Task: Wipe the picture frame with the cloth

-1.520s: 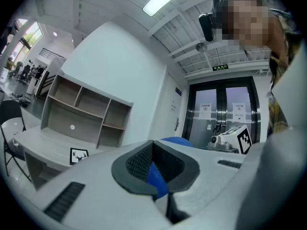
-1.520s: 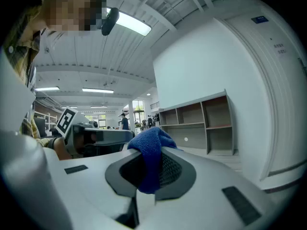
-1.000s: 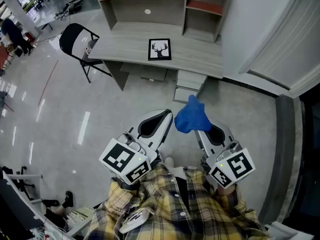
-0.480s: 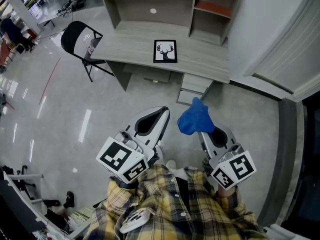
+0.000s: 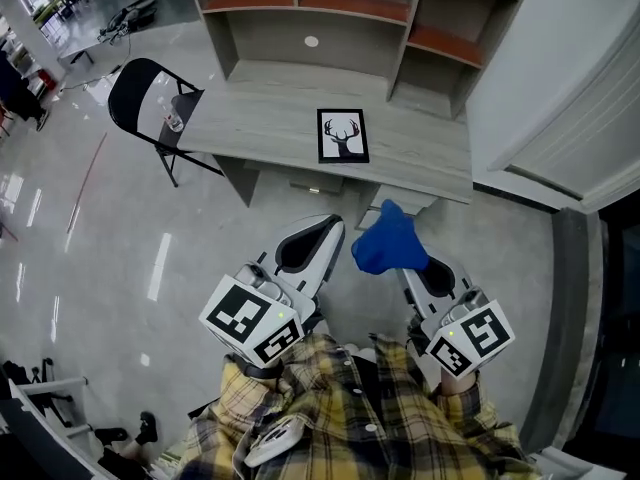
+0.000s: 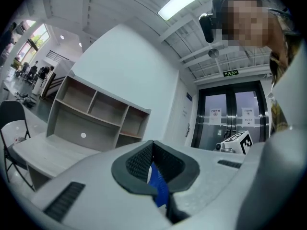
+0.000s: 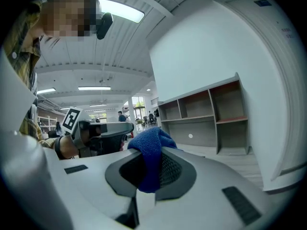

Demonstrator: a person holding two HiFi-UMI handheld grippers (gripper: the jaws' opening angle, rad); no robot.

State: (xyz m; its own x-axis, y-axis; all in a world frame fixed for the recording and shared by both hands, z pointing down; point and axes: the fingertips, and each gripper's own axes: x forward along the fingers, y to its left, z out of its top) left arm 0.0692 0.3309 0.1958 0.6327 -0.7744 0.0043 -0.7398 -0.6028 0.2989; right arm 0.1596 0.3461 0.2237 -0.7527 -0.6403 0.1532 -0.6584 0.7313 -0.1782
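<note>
Nearest to us is our yellow plaid shirt (image 5: pixel 350 423), and just beyond it the two marker cubes: the left one (image 5: pixel 252 323) and the right one (image 5: pixel 470 338) carry black-and-white square codes, not letters. The left gripper (image 6: pixel 153 150) has its claw pressed together, the tips meeting. A blue sliver shows in the hollow behind them, and we cannot tell what it is. The right gripper (image 7: pixel 152 164) pinches the blue cloth (image 7: pixel 149 150), which bunches up over the tips; from the head view the cloth (image 5: pixel 388 243) hangs above the grey floor (image 5: pixel 200 258), near the desk's front edge.

Further on, the picture frame (image 5: pixel 343 135) lies flat on the pale wooden desk (image 5: pixel 260 118), well apart from both grippers. It bears a black antlered deer head on white, with no wording. A black folding chair (image 5: pixel 150 83) stands at the desk's left end, and open shelves (image 5: pixel 330 8) rise behind it.

Farthest off, in the left gripper view, a green sign (image 6: pixel 230 73) hangs above glass doors (image 6: pixel 230 121) with posted sheets; their print is too small to read.
</note>
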